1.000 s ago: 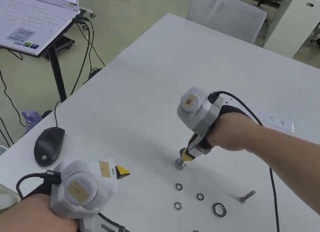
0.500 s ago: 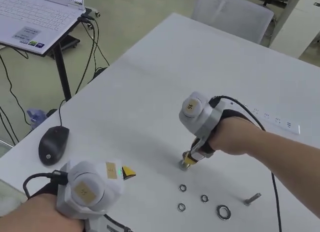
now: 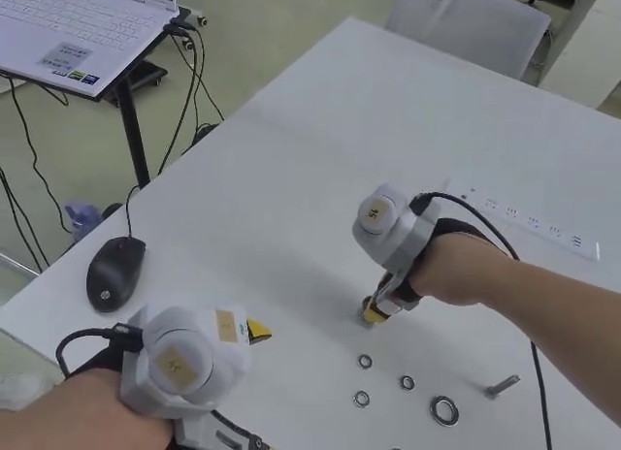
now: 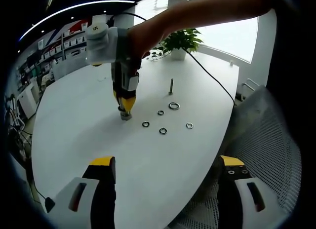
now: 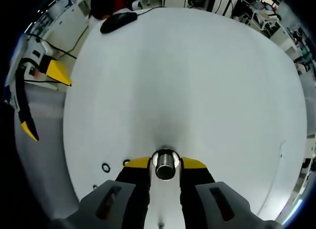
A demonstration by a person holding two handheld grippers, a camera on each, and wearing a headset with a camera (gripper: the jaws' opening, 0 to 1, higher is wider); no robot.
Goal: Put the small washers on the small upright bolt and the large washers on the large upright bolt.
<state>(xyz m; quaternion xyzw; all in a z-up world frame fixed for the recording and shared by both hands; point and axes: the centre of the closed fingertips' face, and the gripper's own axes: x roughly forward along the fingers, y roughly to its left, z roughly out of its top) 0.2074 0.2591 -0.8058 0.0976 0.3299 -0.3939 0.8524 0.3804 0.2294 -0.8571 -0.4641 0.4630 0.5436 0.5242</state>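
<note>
White tabletop [image 3: 320,159] carries all the parts. Above it the right tool [image 3: 376,312] points straight down, its yellow-tipped jaws drawn in narrow on the upright bolt [image 5: 165,165]. That bolt stands on the tabletop, and in the right gripper view it is seen end-on, with a jaw tip pressed against each side.

The left tool [image 4: 167,162] is held low near the person, well apart from the right tool. Its jaws are spread wide with nothing between them, and they face the right tool across bare tabletop.

Several small washers [image 3: 365,361] lie flat and loose on the tabletop, just beside the right tool on the person's side, each apart from the others. One large washer [image 3: 445,410] lies flat a little farther from the right tool, past the small ones. A second bolt [image 3: 505,385] lies on its side near the large washer, not touching it.

A black mouse [image 3: 114,273] sits on the tabletop's edge out beyond the left tool.
</note>
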